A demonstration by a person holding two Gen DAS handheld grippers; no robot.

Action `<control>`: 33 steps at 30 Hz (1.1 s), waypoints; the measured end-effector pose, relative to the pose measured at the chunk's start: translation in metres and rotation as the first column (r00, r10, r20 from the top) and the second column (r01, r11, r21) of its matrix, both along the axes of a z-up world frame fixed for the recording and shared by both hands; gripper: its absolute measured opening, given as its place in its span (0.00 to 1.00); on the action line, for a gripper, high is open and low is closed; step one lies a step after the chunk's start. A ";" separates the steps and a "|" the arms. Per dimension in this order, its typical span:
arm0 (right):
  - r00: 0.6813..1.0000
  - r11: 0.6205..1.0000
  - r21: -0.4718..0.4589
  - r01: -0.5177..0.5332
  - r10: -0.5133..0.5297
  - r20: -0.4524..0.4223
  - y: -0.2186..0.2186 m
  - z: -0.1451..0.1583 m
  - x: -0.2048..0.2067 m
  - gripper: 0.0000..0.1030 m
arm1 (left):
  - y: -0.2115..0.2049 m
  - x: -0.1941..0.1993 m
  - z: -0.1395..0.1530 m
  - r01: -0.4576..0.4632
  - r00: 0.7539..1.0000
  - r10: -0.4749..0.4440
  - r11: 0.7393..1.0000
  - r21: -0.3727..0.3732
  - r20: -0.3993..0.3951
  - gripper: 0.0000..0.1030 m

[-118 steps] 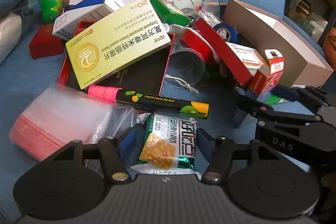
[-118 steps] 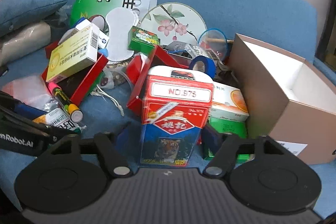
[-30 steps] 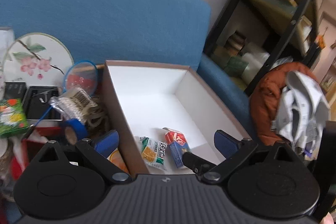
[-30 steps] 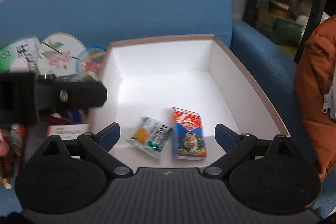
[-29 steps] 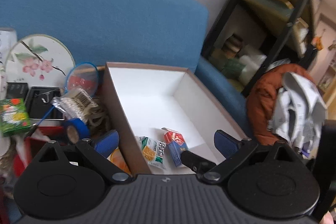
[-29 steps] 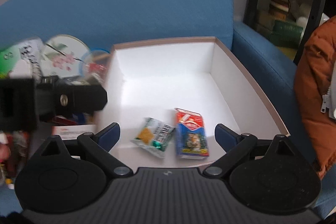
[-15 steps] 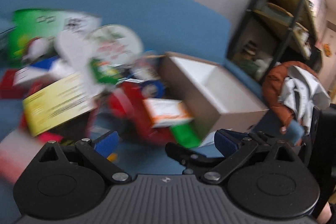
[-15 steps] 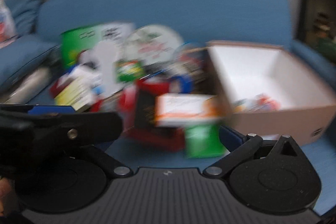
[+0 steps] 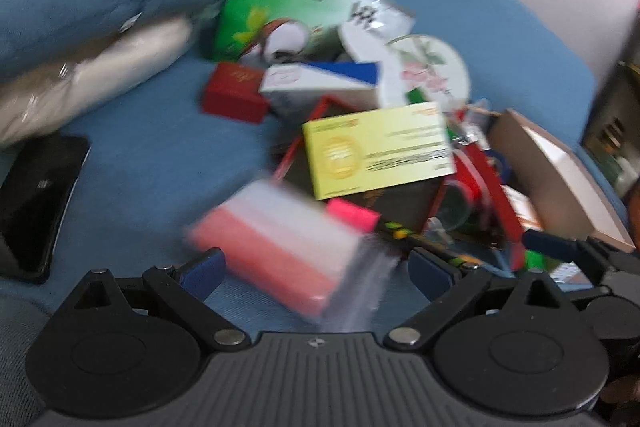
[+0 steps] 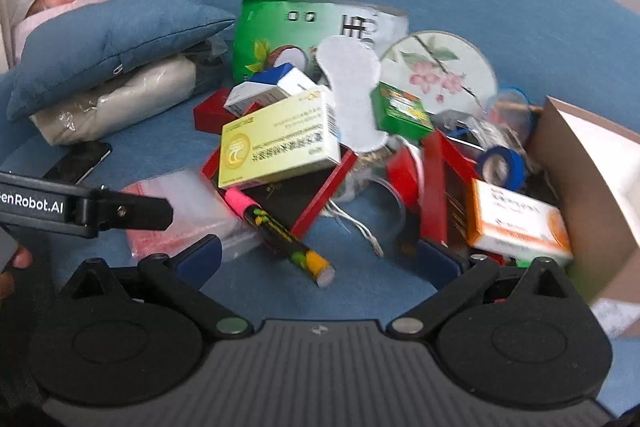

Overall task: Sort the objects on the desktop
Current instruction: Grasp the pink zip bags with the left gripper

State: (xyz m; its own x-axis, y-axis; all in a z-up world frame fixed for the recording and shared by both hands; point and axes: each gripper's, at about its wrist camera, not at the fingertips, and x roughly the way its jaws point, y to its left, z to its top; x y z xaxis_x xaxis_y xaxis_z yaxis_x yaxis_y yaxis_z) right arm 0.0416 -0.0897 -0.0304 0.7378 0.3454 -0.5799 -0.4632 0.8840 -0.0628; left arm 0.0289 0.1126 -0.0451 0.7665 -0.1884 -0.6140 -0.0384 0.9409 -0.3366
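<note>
A pile of objects lies on the blue sofa seat. My left gripper (image 9: 316, 273) is open and empty, just in front of a stack of red-edged clear zip bags (image 9: 276, 247). My right gripper (image 10: 318, 259) is open and empty above a black chalk marker with a pink cap (image 10: 276, 223). A yellow medicine box (image 10: 276, 145) rests on an open red box (image 10: 328, 187). An orange-and-white box (image 10: 518, 221) leans by the brown cardboard box (image 10: 568, 187) at the right. The left view is blurred.
A green coconut bag (image 10: 296, 35), a round flower fan (image 10: 440, 71), a small green box (image 10: 400, 109), blue tape (image 10: 500, 163) and a blue-white box (image 10: 268, 89) crowd the pile. A blue cushion (image 10: 108, 35) and a black phone (image 9: 36, 195) lie at the left.
Both grippers swung left from over the cardboard box, where the snack packet and red card box now lie, back to the pile. Both have stayed open since about a second ago.
</note>
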 end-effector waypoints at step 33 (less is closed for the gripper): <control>0.968 0.988 -0.066 0.143 -0.153 -0.199 -0.050 -0.040 -0.008 0.13 | -0.011 -0.005 -0.018 0.121 0.979 -0.143 0.980 -0.155 -0.142 0.44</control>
